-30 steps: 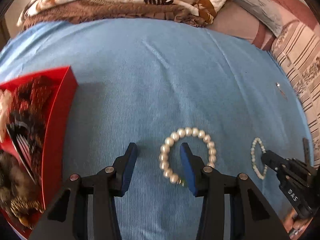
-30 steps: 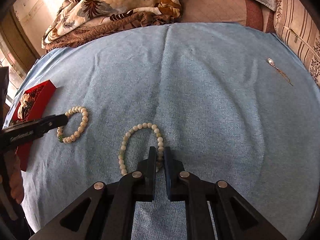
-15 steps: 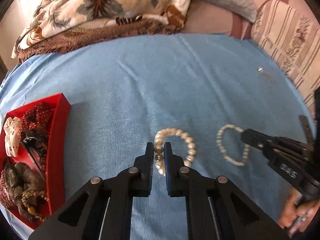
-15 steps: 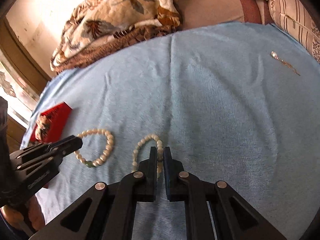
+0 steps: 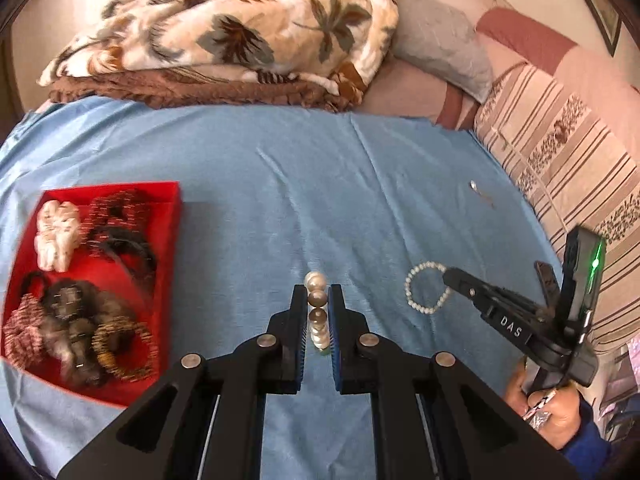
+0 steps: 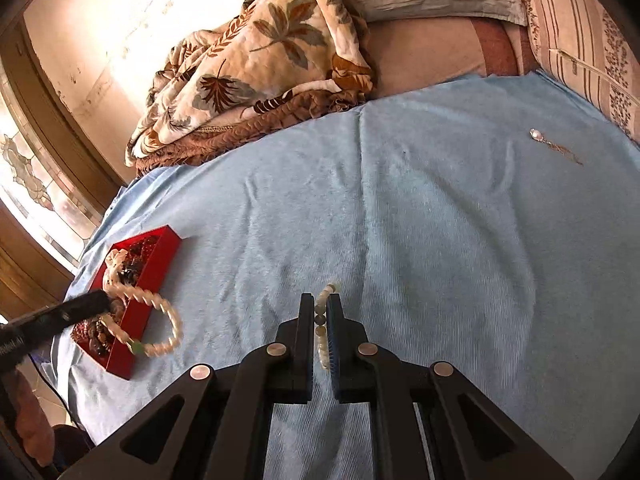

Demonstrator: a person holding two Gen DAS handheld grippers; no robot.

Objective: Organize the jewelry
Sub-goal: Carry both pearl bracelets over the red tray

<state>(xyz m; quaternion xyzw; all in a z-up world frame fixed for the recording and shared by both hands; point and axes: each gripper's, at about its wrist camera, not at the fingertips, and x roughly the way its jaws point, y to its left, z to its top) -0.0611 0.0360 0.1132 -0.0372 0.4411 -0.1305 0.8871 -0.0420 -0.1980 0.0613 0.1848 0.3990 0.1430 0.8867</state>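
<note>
My left gripper (image 5: 318, 300) is shut on a large-pearl bracelet (image 5: 317, 312), lifted above the blue cloth; it hangs edge-on between the fingers. From the right wrist view the same bracelet (image 6: 160, 324) dangles from the left gripper (image 6: 96, 304) by the red box (image 6: 144, 280). My right gripper (image 6: 320, 308) is shut on a small-bead bracelet (image 6: 325, 320), also lifted; in the left wrist view this bracelet (image 5: 424, 288) hangs from the right gripper (image 5: 450, 276). The red box (image 5: 172, 248) lies at the left, holding hair ties and a white clip.
A small pendant on a chain (image 6: 552, 144) lies on the blue cloth (image 6: 400, 200) at the far right; it also shows in the left wrist view (image 5: 480, 192). A floral blanket (image 5: 240, 32) and pillows (image 5: 560, 140) border the far and right sides.
The left gripper closed on the large-pearl bracelet. Both grippers then rose off the cloth with their bracelets, the left one now near the red box.
</note>
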